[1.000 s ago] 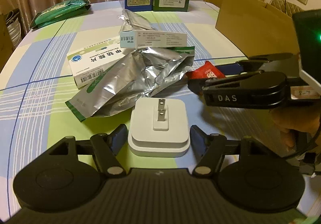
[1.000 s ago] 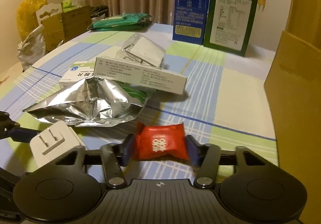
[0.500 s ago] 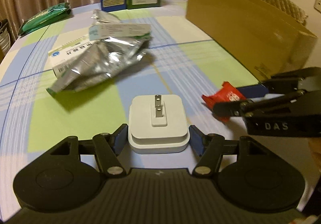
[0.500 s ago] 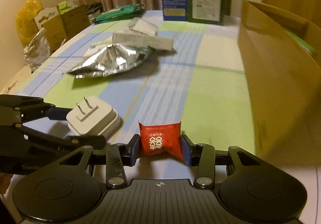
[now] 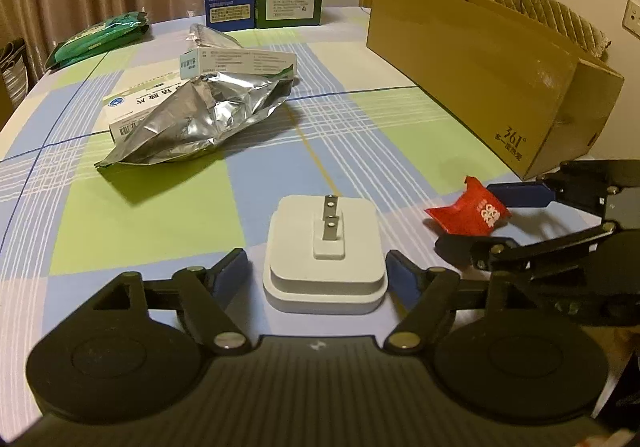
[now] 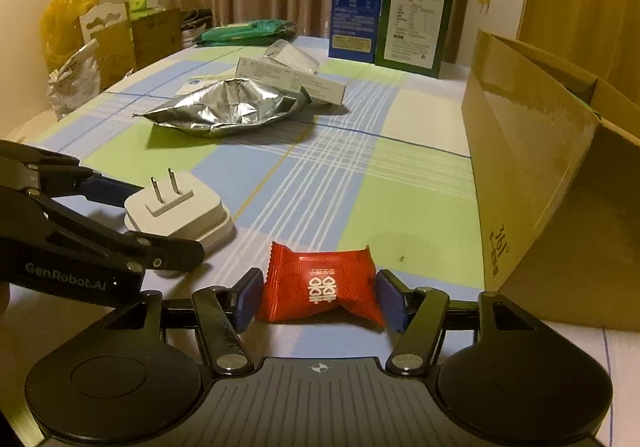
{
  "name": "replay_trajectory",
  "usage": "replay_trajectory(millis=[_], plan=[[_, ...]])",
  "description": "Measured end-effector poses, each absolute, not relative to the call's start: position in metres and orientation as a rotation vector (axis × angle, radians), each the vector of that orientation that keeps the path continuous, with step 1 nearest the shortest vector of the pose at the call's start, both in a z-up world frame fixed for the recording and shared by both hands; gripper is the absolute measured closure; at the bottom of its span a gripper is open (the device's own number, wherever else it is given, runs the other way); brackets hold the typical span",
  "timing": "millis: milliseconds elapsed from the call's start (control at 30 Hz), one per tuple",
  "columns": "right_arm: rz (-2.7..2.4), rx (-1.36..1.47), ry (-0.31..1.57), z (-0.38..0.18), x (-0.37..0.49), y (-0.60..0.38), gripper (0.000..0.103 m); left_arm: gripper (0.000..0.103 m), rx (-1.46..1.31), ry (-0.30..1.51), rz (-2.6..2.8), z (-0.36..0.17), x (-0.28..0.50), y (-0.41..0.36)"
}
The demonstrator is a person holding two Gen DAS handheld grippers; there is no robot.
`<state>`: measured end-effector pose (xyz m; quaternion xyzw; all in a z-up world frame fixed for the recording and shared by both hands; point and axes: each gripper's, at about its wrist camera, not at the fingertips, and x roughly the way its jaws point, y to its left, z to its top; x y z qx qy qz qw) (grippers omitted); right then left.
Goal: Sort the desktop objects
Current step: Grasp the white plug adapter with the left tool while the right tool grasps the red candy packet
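Both pairs of fingers have just opened: left gripper (image 5: 318,275) flanks the white plug (image 5: 324,259), right gripper (image 6: 320,297) flanks the red candy (image 6: 320,287).

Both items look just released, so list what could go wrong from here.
1. The right gripper, jaws just opened, brackets the red candy; pulling back askew could drag it.
2. The left gripper, also just opened, flanks the white plug adapter, prongs up; a finger might snag it.
3. The grippers sit close and may collide.
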<state>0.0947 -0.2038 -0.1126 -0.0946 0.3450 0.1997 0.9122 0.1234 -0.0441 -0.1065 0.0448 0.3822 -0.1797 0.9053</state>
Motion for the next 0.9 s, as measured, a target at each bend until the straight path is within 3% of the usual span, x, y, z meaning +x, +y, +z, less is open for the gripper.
replay_trajectory(millis=[367,667,900], plan=[[0.359,-0.129,0.715,-0.1159,0.0990,-0.2117,0.034,0.030,0.074,0.780,-0.369,-0.1075,0.1270,-0.0432],[0.345,-0.115,0.722,-0.1148,0.0991,-0.2114,0.035,0.030,0.042,0.778,-0.365,-0.1071,0.1310,-0.0425],[0.355,-0.123,0.720,-0.1137,0.0971,-0.2086,0.051,0.030,0.060,0.777,-0.373,-0.1083,0.1324,-0.0454]])
